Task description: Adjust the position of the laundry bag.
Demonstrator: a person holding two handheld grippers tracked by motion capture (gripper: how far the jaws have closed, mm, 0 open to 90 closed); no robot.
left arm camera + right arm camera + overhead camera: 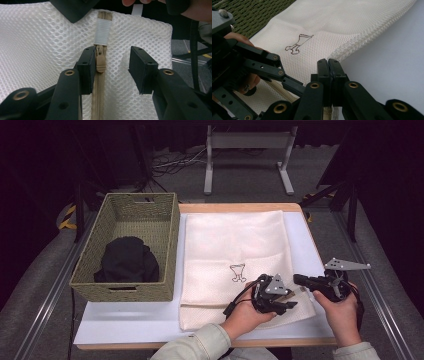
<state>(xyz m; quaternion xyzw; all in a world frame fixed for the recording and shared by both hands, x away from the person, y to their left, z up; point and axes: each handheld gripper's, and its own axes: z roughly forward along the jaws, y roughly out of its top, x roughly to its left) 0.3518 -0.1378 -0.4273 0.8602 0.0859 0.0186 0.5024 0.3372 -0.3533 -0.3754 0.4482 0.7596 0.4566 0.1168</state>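
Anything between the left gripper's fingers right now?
In the left gripper view, the open left gripper straddles the mesh bag; the zipper pull sits beside one finger.

The table has a white top with a wooden edge showing at the far and near sides. Two things lie directly on it — a woven basket at the left and, just beside it, a cream mesh bag spread flat from the far edge almost to the near one.
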